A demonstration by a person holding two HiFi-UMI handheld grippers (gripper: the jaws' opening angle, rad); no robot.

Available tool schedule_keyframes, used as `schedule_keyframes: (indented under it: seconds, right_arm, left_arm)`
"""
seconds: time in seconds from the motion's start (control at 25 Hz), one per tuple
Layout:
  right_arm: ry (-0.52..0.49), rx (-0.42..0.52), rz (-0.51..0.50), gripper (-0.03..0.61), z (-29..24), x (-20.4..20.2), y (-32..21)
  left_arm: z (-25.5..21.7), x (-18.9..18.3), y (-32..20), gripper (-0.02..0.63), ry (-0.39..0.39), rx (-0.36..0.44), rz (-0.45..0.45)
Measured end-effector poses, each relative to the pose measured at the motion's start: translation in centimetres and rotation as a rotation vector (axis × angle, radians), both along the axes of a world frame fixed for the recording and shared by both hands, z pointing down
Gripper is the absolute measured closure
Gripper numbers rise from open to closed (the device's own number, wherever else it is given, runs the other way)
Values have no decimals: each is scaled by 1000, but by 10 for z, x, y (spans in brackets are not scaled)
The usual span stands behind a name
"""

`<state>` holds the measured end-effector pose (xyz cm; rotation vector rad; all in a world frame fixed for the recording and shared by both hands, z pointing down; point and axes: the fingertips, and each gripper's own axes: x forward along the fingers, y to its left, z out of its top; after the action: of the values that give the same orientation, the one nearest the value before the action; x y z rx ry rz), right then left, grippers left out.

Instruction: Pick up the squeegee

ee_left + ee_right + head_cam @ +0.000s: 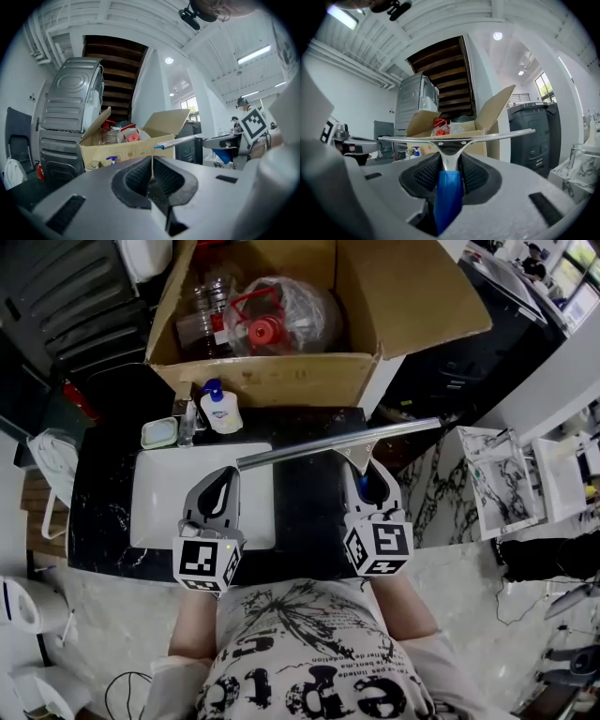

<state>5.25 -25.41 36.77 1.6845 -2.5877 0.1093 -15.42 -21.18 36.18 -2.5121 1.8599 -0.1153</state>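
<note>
The squeegee (337,442) is a long metal blade bar on a blue handle. It hangs level above the black counter (309,521), with my right gripper (367,486) shut on its handle. In the right gripper view the blue handle (449,197) sits pinched between the ribbed pads, and the blade (454,137) runs crosswise just beyond the tips. My left gripper (223,486) hovers over the white sink (155,517), shut and empty. In the left gripper view its pads (136,176) nearly touch, and the squeegee's blade end (180,139) shows ahead to the right.
An open cardboard box (281,381) holding bottles and a bagged red item stands behind the counter. A pump bottle (221,411) and a soap dish (159,433) sit at the sink's back edge. A washing machine (70,108) and a grey bin (529,136) stand beyond.
</note>
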Motion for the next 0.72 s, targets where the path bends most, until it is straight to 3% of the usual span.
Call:
schedule_keyframes:
  seconds: [0.72]
  right_arm:
    - [-26,-38,8,460,6,1,3]
  left_arm:
    - [2,4,5,601,-7,-6,-16]
